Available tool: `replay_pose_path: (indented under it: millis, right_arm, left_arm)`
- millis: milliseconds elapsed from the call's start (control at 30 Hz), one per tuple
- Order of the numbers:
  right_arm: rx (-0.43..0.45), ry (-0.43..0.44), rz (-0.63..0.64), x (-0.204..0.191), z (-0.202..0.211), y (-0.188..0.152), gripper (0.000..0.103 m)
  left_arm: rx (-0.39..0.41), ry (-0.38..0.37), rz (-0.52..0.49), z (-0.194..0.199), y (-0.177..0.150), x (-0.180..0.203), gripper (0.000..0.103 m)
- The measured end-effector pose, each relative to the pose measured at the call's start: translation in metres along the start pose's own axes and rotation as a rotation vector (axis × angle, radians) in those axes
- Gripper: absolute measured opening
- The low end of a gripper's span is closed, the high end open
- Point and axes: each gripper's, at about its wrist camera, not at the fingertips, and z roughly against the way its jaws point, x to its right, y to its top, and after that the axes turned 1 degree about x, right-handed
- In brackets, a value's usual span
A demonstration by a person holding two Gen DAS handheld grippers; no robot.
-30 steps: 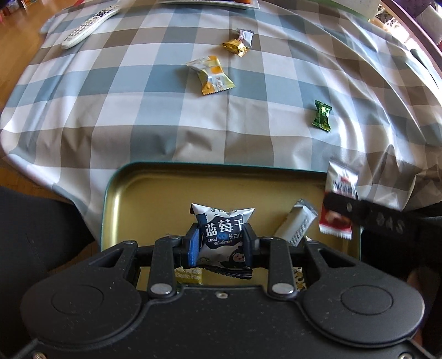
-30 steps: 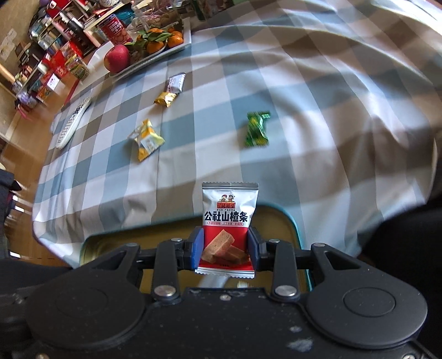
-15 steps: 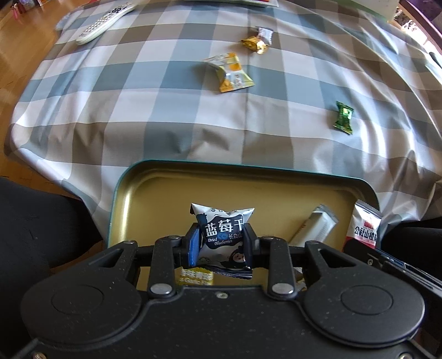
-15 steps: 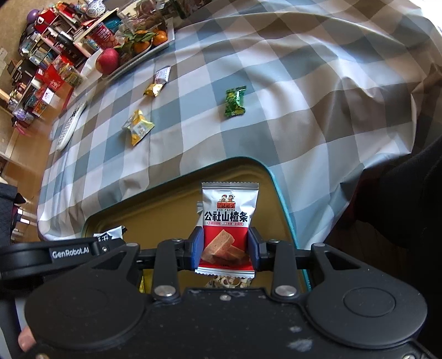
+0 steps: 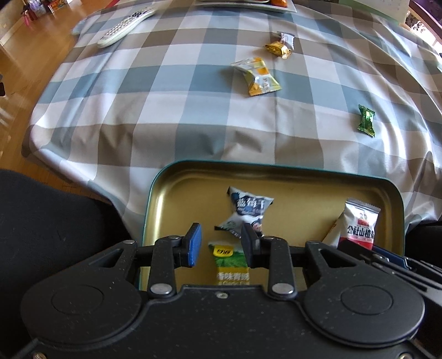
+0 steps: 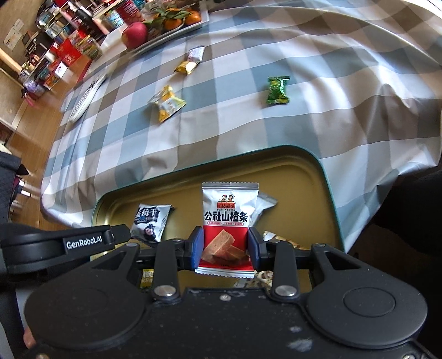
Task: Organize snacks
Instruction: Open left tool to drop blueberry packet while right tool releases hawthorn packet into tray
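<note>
Checked tablecloth (image 5: 171,91), blue, grey and white, draped over a round table; gold-lined tin tray (image 5: 193,193) with a teal rim at the near edge, both grippers above it.

Left gripper (image 5: 219,244) — jaws parted, nothing between the pads. Blueberry packet (image 5: 247,212), black and white, is just beyond the fingertips, tilted and blurred, apparently dropping or just landed on the tray floor. Green-and-yellow packet (image 5: 230,265) lies in the tray directly under the jaws.

Right gripper (image 6: 225,248) — closed on the hawthorn-strip packet (image 6: 229,218), red and white, held upright by its lower half over the tray's right part. Silver packet (image 6: 263,205) lies behind it on the tray floor; further wrappers below the jaws are too hidden to name.

Outward, loose on the cloth and well apart from the tray: yellow-and-silver packet (image 5: 258,76), gold candy (image 5: 277,49) touching a small silver-wrapped one, green candy (image 5: 366,120). Far edge: remote control (image 5: 125,24), fruit plate (image 6: 176,31) (apple and oranges).

Step in hand, as judged: depositing snacks into the tray — left load released, right load not yet. Next move calls for the right jaws to part over bare tray floor, then each gripper to go out to the loose pieces, the small twisted wrappers needing a low, centred pinch.
</note>
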Motion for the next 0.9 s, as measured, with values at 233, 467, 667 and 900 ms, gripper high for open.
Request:
replay_pose_path:
  millis: [233,467,667,900]
  right_arm:
    - [-0.025,-0.008,0.028,-0.01,-0.005,-0.004,0.036]
    - [-0.044,-0.012,0.06,-0.018,-0.009,-0.007,0.036]
    - [-0.07,0.008,0.071,-0.022,-0.011,-0.008,0.036]
    - [-0.077,0.001,0.092,-0.026,-0.01,-0.007,0.036]
  left_arm:
    - [-0.014,-0.012,0.037,-0.001,-0.013,-0.015,0.04]
    - [-0.034,-0.009,0.06,-0.006,-0.022,-0.025,0.04]
    - [-0.048,-0.015,0.062,-0.008,-0.028,-0.028,0.04]
    - [-0.058,-0.03,0.068,-0.01,-0.029,-0.03,0.04]
